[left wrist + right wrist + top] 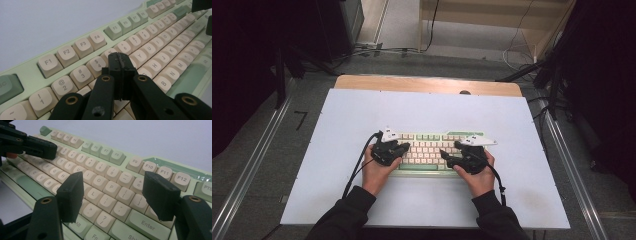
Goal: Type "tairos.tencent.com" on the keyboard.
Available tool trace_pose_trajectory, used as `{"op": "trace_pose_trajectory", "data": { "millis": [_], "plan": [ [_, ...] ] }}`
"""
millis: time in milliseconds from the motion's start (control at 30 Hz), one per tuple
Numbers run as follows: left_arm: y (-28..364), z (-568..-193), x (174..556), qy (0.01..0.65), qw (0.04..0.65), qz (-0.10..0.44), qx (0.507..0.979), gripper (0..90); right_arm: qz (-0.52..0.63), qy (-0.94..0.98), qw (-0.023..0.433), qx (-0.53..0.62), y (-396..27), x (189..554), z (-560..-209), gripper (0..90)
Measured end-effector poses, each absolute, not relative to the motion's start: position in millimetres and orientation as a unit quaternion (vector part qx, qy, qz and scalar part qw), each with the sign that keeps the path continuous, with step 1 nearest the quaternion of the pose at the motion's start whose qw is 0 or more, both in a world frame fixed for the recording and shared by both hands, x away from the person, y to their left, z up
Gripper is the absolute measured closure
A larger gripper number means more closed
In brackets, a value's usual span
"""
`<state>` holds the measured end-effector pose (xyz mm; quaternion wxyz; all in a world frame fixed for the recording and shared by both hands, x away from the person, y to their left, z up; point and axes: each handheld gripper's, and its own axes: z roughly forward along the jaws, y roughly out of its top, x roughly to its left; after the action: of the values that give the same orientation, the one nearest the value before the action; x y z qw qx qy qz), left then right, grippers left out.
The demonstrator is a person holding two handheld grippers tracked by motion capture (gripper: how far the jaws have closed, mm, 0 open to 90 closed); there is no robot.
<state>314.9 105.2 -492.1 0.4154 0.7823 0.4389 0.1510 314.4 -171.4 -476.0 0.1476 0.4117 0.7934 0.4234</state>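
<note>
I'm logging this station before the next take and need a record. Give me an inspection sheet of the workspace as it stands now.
Surface: white sheet on a wooden table, bare apart from the keyboard.
Job's things: keyboard, pale green case, cream keys, lying flat near the person's edge.
Clutter: nothing seen.
Grippers: left gripper has its jaws shut with nothing between them, tip over the number row; right gripper has its jaws open over the keys near P and L, nothing held.
Cables: black cable trails from the left gripper; loose cables on the floor beyond the table.
Surroundings: grey floor, metal rails at both sides, wooden furniture behind.
</note>
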Motion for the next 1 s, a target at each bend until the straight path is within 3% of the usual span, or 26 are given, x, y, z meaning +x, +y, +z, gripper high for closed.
{"op": "trace_pose_trajectory", "data": {
  "millis": [300, 667, 800, 1000],
  "plan": [
    [110, -482, 308, 0.429, 0.465, 0.16, 0.757, 89.2, 0.425, 0.792, 0.15, 0.411, -172, 315, -475, 32.5],
    [117, -473, 297, 0.423, 0.496, 0.179, 0.737, 45.4, 0.425, 0.793, 0.15, 0.409, -171, 316, -475, 33.2],
    [121, -473, 295, 0.437, 0.482, 0.196, 0.734, 37.1, 0.426, 0.792, 0.153, 0.409, -170, 315, -475, 35.0],
    [129, -474, 293, 0.449, 0.483, 0.198, 0.725, 37.1, 0.427, 0.794, 0.149, 0.405, -169, 317, -475, 43.3]
  ]
}}
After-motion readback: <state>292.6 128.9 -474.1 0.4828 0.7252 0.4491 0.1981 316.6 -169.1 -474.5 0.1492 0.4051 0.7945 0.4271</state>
